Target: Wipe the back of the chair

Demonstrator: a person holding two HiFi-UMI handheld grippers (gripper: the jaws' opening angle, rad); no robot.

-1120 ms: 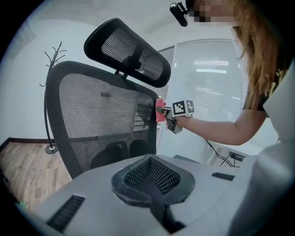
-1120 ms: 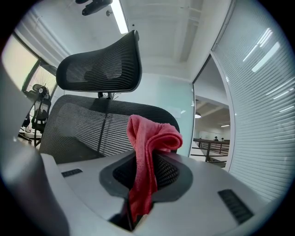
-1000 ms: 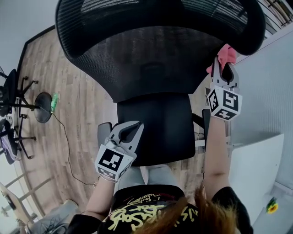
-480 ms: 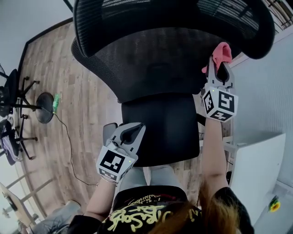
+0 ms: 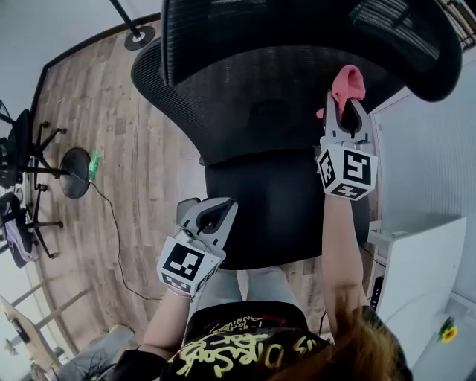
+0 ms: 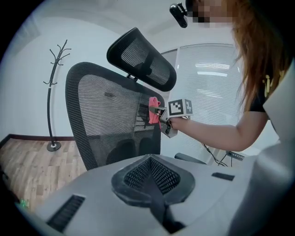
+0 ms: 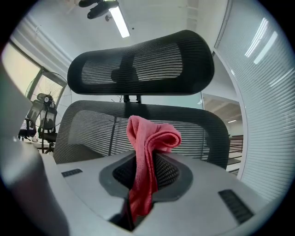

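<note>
The black mesh chair back [image 5: 253, 97] fills the upper head view, with the headrest [image 5: 297, 22] above it and the seat [image 5: 275, 208] below. My right gripper [image 5: 343, 111] is shut on a pink cloth [image 5: 347, 83], which rests against the right side of the back. The left gripper view shows that cloth [image 6: 153, 110] at the back's [image 6: 110, 124] right edge, under the headrest [image 6: 143, 57]. In the right gripper view the cloth [image 7: 147, 147] stands bunched between the jaws, facing the mesh [image 7: 92, 129]. My left gripper [image 5: 210, 216] hangs low near the seat's left front, shut and empty.
A coat stand [image 6: 54, 106] stands behind the chair on the wood floor. Other office chairs [image 5: 22, 156] and a cable [image 5: 111, 231] lie at the left. A white desk [image 5: 416, 275] and a wall with blinds [image 6: 216, 92] are close on the right.
My right gripper has slid the pink cloth leftward and a little upward across the chair back. The chair now sits further right in view. The left gripper has hardly moved.
</note>
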